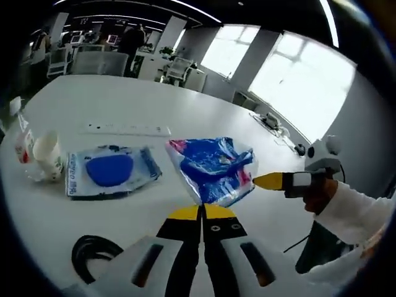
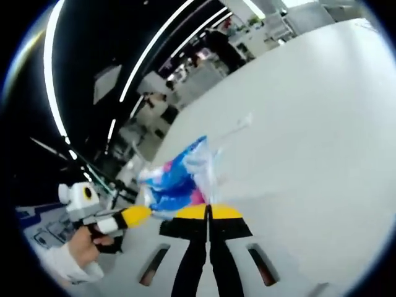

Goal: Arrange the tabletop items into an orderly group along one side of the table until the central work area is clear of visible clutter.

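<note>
One crinkled blue-and-pink plastic bag (image 1: 213,168)

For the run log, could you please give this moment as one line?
left gripper shut on blue bag | right gripper shut on bag | bag lifted

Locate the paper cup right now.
In the left gripper view, the paper cup stands at the table's left edge, just left of the flat blue packet.

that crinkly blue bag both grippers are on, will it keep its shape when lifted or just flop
The blue bag looks like thin, wrinkled plastic, so it will probably sag and fold. It seems light and nearly flat. The left gripper and right gripper pinch its edges, which may slip.
</note>
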A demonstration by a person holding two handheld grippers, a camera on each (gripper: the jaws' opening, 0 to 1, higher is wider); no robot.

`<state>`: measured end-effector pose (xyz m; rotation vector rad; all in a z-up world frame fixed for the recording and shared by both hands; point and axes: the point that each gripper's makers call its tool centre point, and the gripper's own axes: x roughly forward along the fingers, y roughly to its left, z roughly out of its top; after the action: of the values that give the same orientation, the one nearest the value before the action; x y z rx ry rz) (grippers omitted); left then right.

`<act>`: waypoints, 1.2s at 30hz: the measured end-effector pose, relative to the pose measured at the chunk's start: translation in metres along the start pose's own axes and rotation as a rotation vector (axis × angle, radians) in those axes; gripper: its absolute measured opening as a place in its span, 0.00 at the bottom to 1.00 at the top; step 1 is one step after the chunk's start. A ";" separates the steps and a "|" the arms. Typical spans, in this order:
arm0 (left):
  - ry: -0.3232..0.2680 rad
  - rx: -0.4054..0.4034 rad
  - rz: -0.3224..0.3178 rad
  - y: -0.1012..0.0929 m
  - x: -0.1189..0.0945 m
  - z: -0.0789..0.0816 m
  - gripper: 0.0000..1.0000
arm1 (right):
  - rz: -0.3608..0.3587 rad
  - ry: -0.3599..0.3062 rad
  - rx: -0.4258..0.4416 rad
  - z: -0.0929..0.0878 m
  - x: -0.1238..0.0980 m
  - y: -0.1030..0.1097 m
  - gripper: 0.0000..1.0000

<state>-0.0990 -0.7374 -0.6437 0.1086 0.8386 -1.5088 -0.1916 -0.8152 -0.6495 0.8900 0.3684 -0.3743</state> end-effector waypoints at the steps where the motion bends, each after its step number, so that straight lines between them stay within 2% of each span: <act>1: 0.005 0.002 -0.006 -0.002 0.003 0.001 0.00 | -0.004 -0.005 0.004 0.003 -0.002 -0.002 0.00; 6: 0.026 0.028 -0.025 -0.009 0.018 0.004 0.00 | -0.021 -0.022 0.007 0.015 -0.004 -0.013 0.00; 15: 0.050 0.047 -0.005 0.004 0.032 0.012 0.00 | -0.026 -0.005 0.000 0.019 0.011 -0.022 0.00; 28: 0.083 -0.029 0.030 0.029 0.073 0.028 0.00 | -0.063 0.028 -0.027 0.037 0.041 -0.045 0.00; 32: 0.111 -0.037 0.035 0.030 0.089 0.026 0.00 | -0.088 0.038 -0.030 0.043 0.052 -0.059 0.00; 33: 0.116 -0.037 0.040 0.031 0.092 0.025 0.00 | -0.097 0.057 -0.028 0.046 0.062 -0.070 0.00; 34: 0.123 -0.076 0.058 0.040 0.102 0.023 0.00 | -0.097 0.060 -0.029 0.045 0.063 -0.071 0.00; 36: 0.131 -0.086 0.065 0.042 0.105 0.020 0.00 | -0.103 0.077 -0.034 0.043 0.068 -0.076 0.00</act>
<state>-0.0692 -0.8308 -0.7043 0.1711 0.9939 -1.4141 -0.1605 -0.9039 -0.7071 0.8562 0.4916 -0.4279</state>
